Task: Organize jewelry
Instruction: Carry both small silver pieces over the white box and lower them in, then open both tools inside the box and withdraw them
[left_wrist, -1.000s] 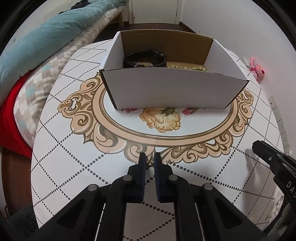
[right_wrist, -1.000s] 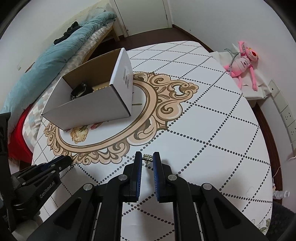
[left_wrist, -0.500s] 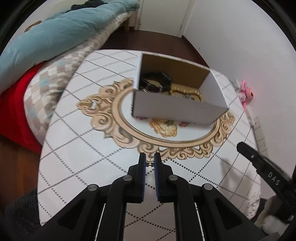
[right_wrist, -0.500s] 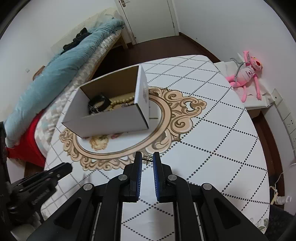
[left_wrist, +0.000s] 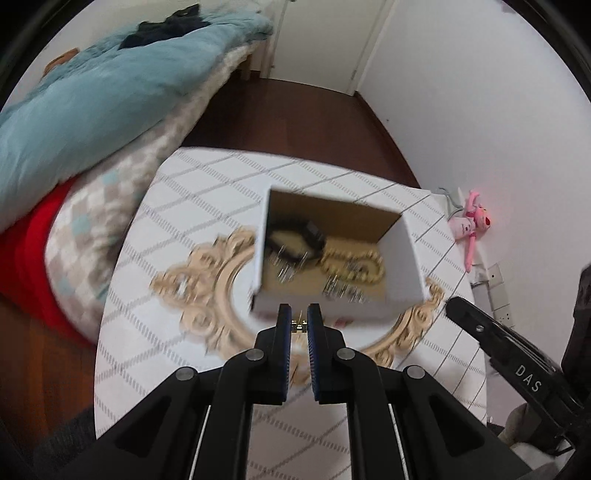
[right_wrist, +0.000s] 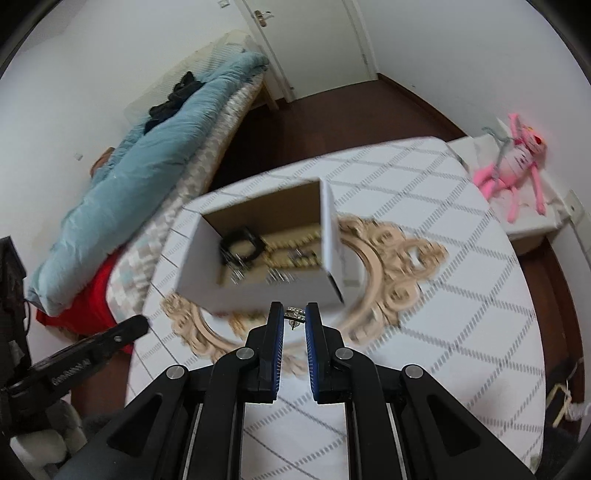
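An open white cardboard box (left_wrist: 402, 254) (right_wrist: 199, 266) stands on the patterned round table (left_wrist: 155, 354) (right_wrist: 461, 317). Inside lie a black bracelet (left_wrist: 295, 236) (right_wrist: 240, 245), a gold bead necklace (left_wrist: 354, 262) (right_wrist: 291, 240) and some small silver pieces. My left gripper (left_wrist: 299, 325) is shut on a small gold earring (left_wrist: 298, 326), high above the table just short of the box. My right gripper (right_wrist: 294, 314) is shut on a small sparkly stud earring (right_wrist: 295, 314), also raised just short of the box.
A bed with a teal duvet (left_wrist: 92, 92) (right_wrist: 147, 158) and a red cover runs along the table's left side. A pink plush toy (left_wrist: 474, 218) (right_wrist: 517, 162) lies at the right by the wall. Each gripper shows at the edge of the other's view.
Both grippers have risen well above the table and moved toward the box, each still holding its earring. The box's inside now shows from above.
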